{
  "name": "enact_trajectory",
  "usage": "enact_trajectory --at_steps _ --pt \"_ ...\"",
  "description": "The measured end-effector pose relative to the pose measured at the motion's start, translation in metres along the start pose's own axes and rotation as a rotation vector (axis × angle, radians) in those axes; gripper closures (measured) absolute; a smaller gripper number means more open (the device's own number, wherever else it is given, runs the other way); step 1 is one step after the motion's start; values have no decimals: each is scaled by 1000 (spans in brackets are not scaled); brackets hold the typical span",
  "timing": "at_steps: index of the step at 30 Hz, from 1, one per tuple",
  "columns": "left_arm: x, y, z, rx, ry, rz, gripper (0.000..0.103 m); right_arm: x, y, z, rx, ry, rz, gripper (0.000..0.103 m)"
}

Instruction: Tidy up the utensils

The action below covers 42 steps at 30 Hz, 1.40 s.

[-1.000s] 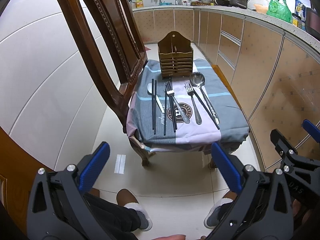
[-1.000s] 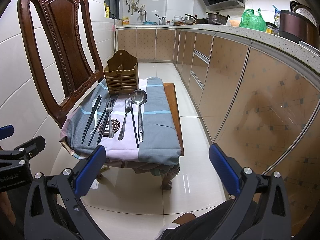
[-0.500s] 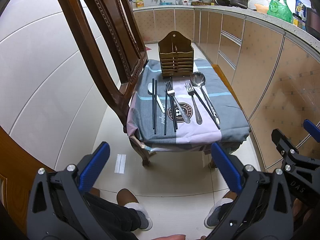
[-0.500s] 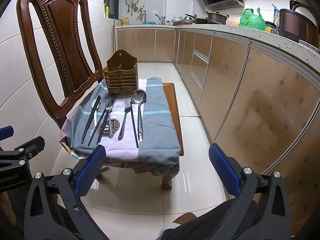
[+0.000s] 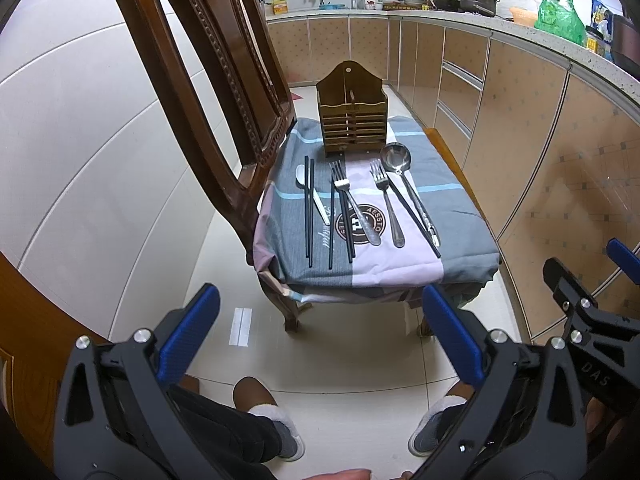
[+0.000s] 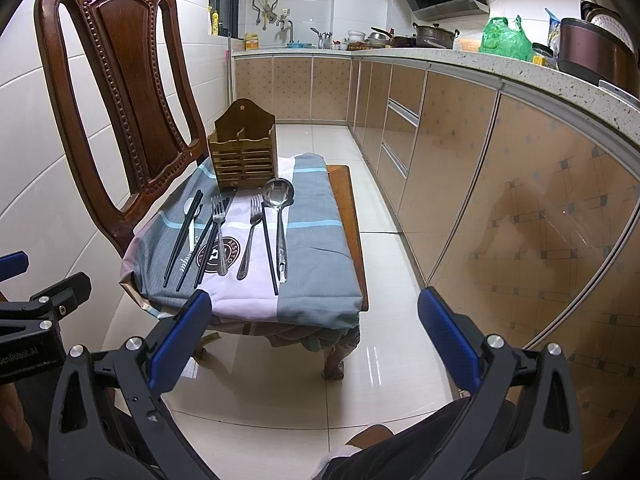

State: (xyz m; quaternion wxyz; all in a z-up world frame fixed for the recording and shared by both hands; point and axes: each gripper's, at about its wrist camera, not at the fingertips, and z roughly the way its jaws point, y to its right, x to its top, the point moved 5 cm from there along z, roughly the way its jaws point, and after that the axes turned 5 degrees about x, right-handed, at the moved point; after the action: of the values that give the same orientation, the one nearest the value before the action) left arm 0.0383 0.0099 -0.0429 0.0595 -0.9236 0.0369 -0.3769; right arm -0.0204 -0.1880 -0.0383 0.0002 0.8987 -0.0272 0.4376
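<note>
From my left wrist view, my left gripper (image 5: 320,320) hangs wide and empty as before, utensils (image 5: 362,204) untouched before the wooden caddy (image 5: 352,120); my right view shows my right gripper (image 6: 314,324) equally wide, nothing started.

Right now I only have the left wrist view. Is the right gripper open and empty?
Observer: Yes. The right gripper is wide open and holds nothing.
Operator: Where is it pointing?
Observer: Toward the near right corner of the table. The ladle lies just left of its line.
Operator: My view cuts off the chair. How high does its back go?
Observer: The chair back ends in a carved crest, well above the holder.
</note>
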Motion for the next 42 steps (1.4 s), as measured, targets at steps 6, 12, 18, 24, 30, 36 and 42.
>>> enact_trajectory --at_steps 6,12,18,24,30,36,42 --pt "0 2 0 -2 -1 4 4 0 0 0 -1 -2 0 3" --pt "-1 3 -1 -2 -2 3 4 0 -1 1 1 -2 0 3" --pt "-4 5 -2 -45 -9 -17 4 0 -2 0 23 7 11 3" --pt "-6 -6 -5 -186 47 -111 4 0 1 -1 34 28 -2 3" --pt "-9 10 3 -150 76 -1 4 2 5 -12 62 167 -4 3" --pt "-15 20 31 -69 13 137 5 -1 11 8 159 151 9 3" --pt "11 14 50 -146 -11 55 5 15 7 40 254 76 -71 3"
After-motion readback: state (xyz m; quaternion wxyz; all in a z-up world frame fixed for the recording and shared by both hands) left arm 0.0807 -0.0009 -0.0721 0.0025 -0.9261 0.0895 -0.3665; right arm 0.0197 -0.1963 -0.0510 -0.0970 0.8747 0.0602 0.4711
